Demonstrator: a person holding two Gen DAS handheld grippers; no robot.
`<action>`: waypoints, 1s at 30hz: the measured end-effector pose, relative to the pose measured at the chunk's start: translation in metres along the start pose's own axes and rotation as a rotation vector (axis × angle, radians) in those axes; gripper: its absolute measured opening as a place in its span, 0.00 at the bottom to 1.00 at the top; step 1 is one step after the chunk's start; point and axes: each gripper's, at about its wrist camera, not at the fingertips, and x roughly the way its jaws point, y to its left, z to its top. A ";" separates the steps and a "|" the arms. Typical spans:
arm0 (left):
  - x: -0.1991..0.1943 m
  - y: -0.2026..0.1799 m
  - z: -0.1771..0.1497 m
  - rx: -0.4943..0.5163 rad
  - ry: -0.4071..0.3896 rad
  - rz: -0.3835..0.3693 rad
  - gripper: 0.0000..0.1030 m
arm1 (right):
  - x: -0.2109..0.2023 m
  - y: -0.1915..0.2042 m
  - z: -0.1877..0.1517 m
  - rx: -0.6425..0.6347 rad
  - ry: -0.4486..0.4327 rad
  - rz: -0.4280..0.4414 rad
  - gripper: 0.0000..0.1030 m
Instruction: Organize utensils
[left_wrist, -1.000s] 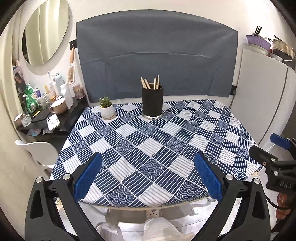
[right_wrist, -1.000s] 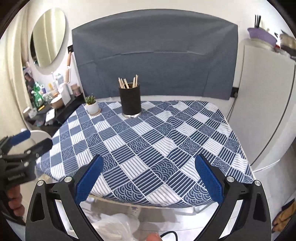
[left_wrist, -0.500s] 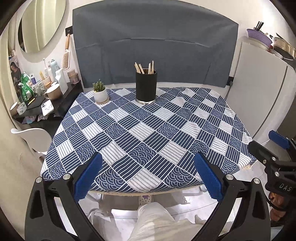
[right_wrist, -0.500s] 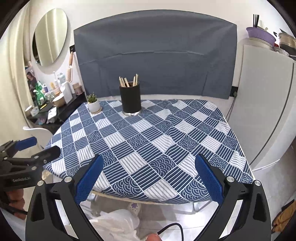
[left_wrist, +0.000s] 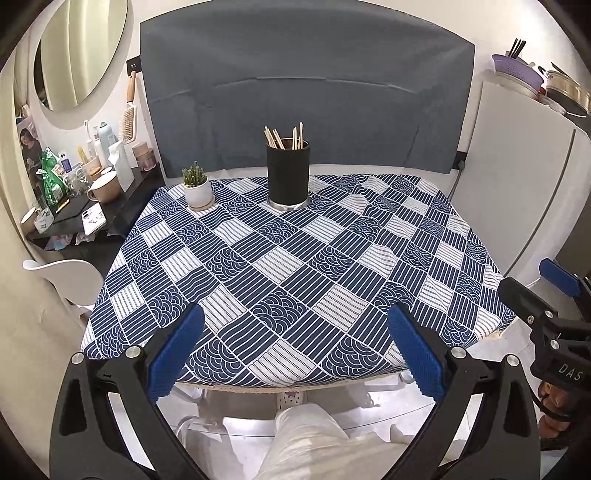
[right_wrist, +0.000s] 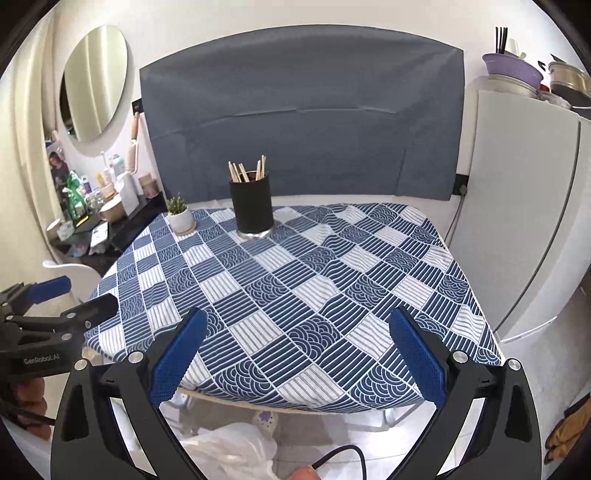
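Both grippers, left gripper and right gripper, are hovering spread wide and empty, with the chopsticks sitting in the black holder well beyond their fingers.

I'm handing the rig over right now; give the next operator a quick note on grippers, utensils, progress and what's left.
Left gripper: open, empty, held at the near edge of the table.
Right gripper: open, empty, also at the near edge.
Wooden utensils stand upright in the black holder at the far side, beside the small potted plant.
Done: no loose utensils visible on the tablecloth.
Left: apparently nothing on the table; confirm before stopping.
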 end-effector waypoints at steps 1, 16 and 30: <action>0.000 0.000 0.000 -0.001 0.001 0.002 0.94 | 0.000 0.000 0.000 -0.001 0.000 0.002 0.92; 0.003 0.001 0.000 -0.009 0.013 0.019 0.94 | 0.005 0.000 0.001 -0.009 0.015 0.025 0.92; 0.003 0.002 -0.002 -0.006 0.007 0.023 0.94 | 0.004 -0.001 0.000 -0.005 0.014 0.021 0.92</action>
